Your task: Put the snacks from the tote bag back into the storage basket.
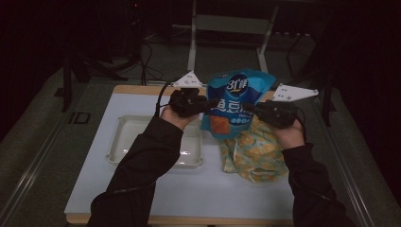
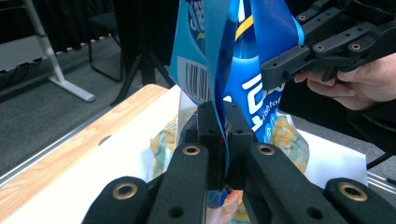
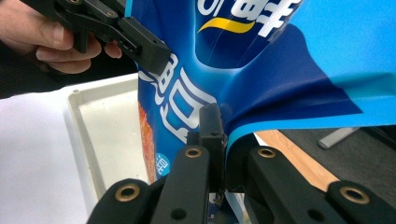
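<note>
Sleeves and forearms come in at the bottom of the high view, both hands raised over the surface (image 1: 142, 203). Left to right: white tray (image 1: 120, 142) lying flat, left gripper (image 1: 208, 104), blue snack bag (image 1: 236, 101) lifted in the air, right gripper (image 1: 255, 108), yellow patterned cloth (image 1: 255, 153) crumpled under the bag. Step in hand, as I judge it: bag gripped from both sides and held up, likely to pull it open or carry it toward the tray. Next move calls for keeping both grips tight and moving the hands together so the thin film does not slip or tear unevenly. Left gripper fingers (image 2: 208, 126): clenched on the bag's edge, film pinched between them. Right gripper fingers (image 3: 211, 126): also clamped, pinching the opposite edge fold. Bag hangs between them, clear of the surface.
</note>
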A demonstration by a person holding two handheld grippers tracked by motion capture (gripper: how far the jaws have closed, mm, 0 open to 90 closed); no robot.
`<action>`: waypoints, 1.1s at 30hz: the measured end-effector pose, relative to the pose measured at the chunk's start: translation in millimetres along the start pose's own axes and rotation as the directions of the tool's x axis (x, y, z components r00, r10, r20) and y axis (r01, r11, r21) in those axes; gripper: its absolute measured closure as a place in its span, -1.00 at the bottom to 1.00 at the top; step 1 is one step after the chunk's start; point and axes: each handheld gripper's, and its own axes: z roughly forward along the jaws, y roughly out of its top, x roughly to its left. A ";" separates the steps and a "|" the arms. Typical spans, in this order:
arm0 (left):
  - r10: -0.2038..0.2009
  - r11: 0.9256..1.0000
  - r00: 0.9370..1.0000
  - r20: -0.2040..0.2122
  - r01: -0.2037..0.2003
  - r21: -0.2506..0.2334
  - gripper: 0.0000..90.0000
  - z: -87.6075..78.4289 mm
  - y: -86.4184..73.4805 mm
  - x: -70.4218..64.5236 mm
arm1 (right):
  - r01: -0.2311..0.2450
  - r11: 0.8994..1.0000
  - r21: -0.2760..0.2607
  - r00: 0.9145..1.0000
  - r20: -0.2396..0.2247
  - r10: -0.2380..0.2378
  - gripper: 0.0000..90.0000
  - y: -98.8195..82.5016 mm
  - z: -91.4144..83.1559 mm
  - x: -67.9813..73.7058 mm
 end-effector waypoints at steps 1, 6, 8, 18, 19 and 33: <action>-0.001 1.000 1.000 -0.002 0.001 -0.002 0.99 -3.1 -0.6 0.8 | 0.004 1.000 0.000 1.000 -0.001 -0.004 0.98 1.9 2.2 1.7; -0.001 1.000 1.000 -0.018 0.001 -0.002 0.99 -18.9 -5.6 5.7 | 0.015 1.000 -0.007 1.000 -0.016 -0.016 0.98 9.2 14.2 9.4; -0.005 1.000 1.000 -0.022 0.005 -0.001 0.99 -24.8 -9.1 8.0 | 0.016 1.000 -0.007 1.000 -0.024 -0.016 0.98 11.0 20.0 12.6; -0.016 1.000 0.998 -0.060 0.016 0.000 0.99 -57.8 -24.1 16.7 | 0.037 0.999 -0.001 0.997 -0.060 -0.037 0.98 22.9 49.4 30.6; -0.016 1.000 0.998 -0.065 0.017 0.000 0.99 -61.5 -25.5 17.5 | 0.042 0.999 -0.002 0.997 -0.063 -0.042 0.98 24.5 52.5 32.5; -0.053 0.999 0.991 -0.120 0.054 0.004 0.99 -113.8 -52.9 35.1 | 0.071 0.997 -0.003 0.990 -0.122 -0.071 0.98 42.1 102.8 64.1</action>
